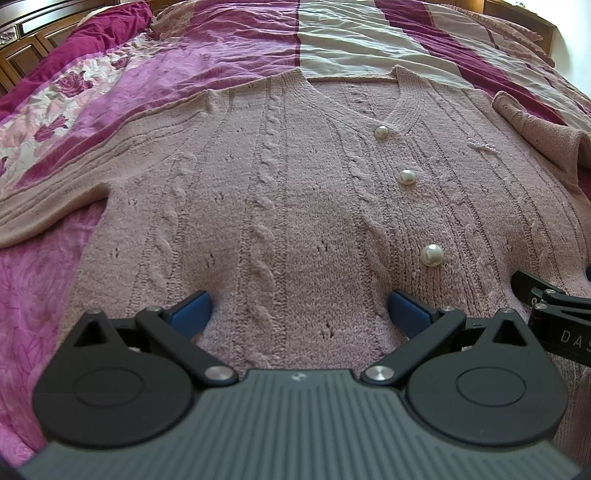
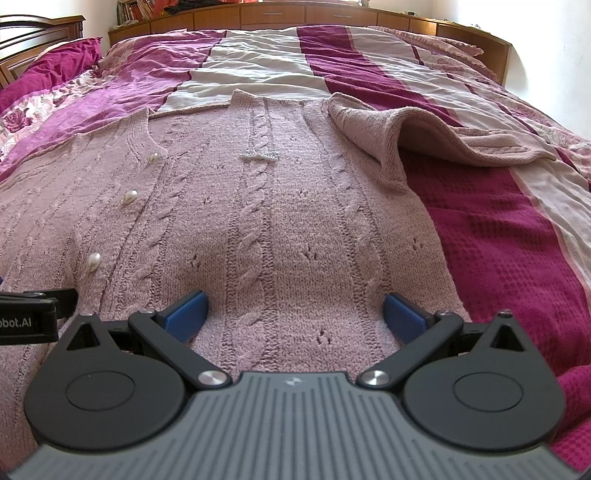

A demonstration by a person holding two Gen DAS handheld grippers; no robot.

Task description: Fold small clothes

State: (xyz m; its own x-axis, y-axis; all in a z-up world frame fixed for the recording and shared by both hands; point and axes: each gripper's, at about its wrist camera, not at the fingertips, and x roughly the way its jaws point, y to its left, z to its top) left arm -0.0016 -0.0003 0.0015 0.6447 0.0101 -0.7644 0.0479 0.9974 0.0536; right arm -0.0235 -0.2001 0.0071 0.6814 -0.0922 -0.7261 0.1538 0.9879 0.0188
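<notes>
Pink cardigan (image 1: 295, 206) flat on bed (image 2: 498, 229) | left tool (image 1: 299, 314), right tool (image 2: 293, 314) at hem, both spread wide, empty | risk: pearl buttons (image 1: 431, 254) snagging, knit stretching unevenly.

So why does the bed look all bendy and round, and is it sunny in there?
Left wrist view: the fisheye lens bulges the pink cardigan and curves the bedspread at the edges; daylight gleams on a pearl button. Right wrist view: same bulge, a bright white wall at top right, a dark shadow under the folded-over sleeve.
</notes>
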